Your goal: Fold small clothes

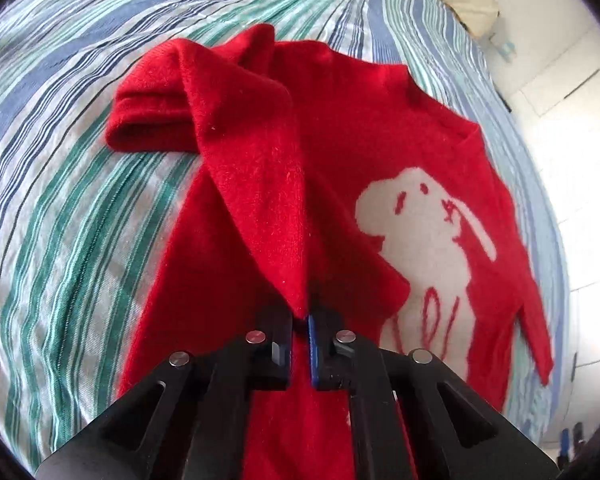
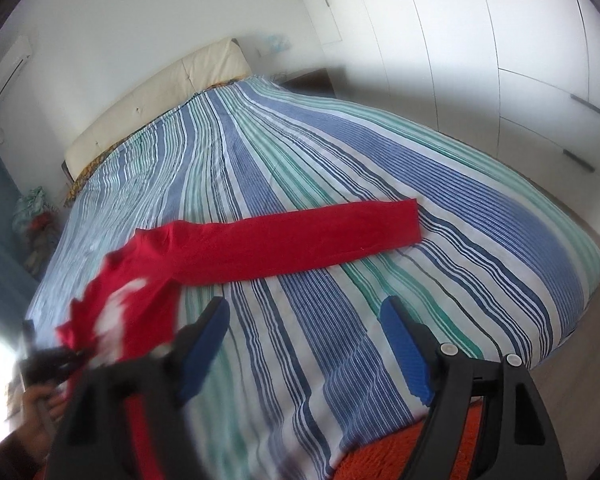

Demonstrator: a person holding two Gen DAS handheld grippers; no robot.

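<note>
A small red sweater (image 1: pixel 340 128) with a white rabbit on its front lies on the striped bed cover (image 1: pixel 60 200). My left gripper (image 1: pixel 300 316) is shut on a fold of the sweater's edge, which rises in a red flap from the jaws; one sleeve is folded back at the upper left. In the right wrist view the sweater (image 2: pixel 140 280) is partly lifted at the left, and its other sleeve (image 2: pixel 300 232) stretches flat to the right. My right gripper (image 2: pixel 304 320) is open and empty above the bed cover (image 2: pixel 340 160), just in front of the sleeve.
A cream headboard (image 2: pixel 160 92) is at the far end of the bed. White wardrobe doors (image 2: pixel 500 40) stand on the right. An orange rug (image 2: pixel 400 452) lies by the near bed edge. A bundle of cloth (image 2: pixel 32 208) sits at the far left.
</note>
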